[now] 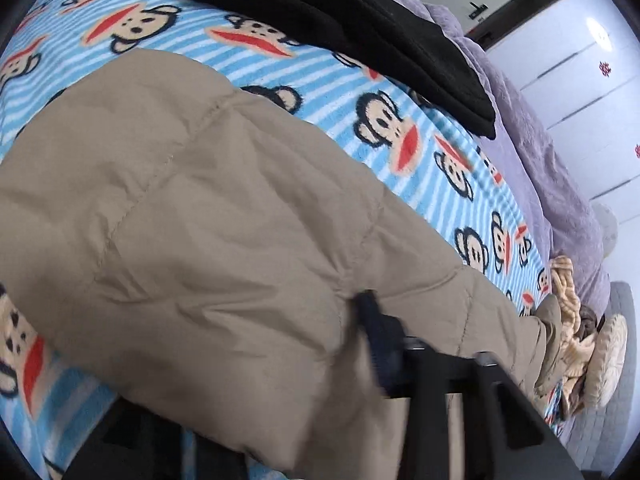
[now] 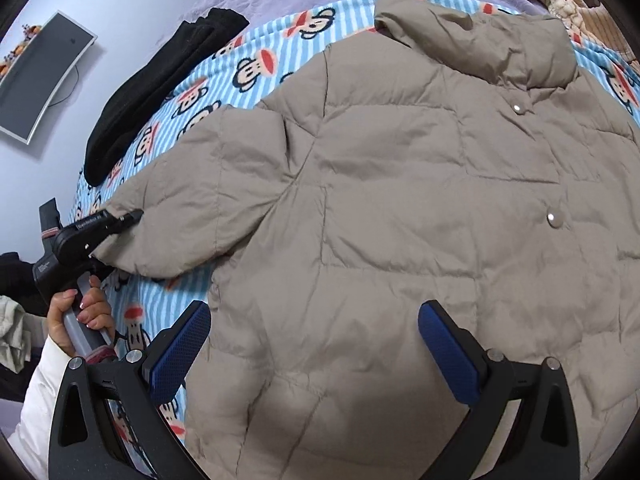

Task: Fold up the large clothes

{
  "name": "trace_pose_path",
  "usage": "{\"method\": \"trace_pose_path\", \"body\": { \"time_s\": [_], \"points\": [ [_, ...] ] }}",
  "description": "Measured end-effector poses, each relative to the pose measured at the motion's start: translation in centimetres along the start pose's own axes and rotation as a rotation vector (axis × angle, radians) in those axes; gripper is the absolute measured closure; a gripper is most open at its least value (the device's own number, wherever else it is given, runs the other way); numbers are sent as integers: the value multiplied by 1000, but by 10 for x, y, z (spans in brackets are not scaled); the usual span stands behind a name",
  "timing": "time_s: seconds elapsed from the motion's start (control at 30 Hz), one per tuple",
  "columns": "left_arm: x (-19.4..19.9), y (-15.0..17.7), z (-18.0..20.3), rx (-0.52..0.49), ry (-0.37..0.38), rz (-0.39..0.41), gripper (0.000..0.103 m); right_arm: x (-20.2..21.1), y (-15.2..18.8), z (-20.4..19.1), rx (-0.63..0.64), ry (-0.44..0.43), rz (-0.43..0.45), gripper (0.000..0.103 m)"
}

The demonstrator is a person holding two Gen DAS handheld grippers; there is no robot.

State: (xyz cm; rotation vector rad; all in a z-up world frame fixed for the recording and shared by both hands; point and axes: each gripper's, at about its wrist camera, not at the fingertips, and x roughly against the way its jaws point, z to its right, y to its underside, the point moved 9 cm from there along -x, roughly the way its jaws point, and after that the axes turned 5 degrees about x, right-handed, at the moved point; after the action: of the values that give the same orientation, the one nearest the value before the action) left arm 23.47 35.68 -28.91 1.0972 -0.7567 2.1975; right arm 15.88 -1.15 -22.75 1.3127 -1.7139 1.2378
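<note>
Left gripper (image 2: 120,220) fingers pinch puffer jacket (image 2: 400,220) sleeve cuff (image 2: 120,236) for folding inward; right gripper (image 2: 316,344) fingers wide open, empty, above hem.

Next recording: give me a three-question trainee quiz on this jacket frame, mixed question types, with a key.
1. True or false: the right gripper is shut on the jacket.
2. What does the left gripper hold? A) collar B) sleeve cuff C) black garment
3. Fill in: the black garment lies on the ___ blanket.

Key: 1 false, its fingers stand apart above the jacket; 2 B; 3 striped monkey-print.
</note>
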Motion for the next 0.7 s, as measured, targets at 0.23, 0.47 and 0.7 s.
{"method": "trace_pose_path", "body": {
  "time_s": [0.23, 0.47, 0.7],
  "points": [
    [47, -15, 32, -230, -66, 145, 94, -23, -38, -23, -71, -37, 66, 58],
    [105, 0, 94, -501, -62, 282, 94, -71, -50, -55, -107, -165, 19, 93],
    [115, 52, 186, -685, 30, 291, 94, -95, -34, -56, -110, -267, -74, 93]
  ]
}}
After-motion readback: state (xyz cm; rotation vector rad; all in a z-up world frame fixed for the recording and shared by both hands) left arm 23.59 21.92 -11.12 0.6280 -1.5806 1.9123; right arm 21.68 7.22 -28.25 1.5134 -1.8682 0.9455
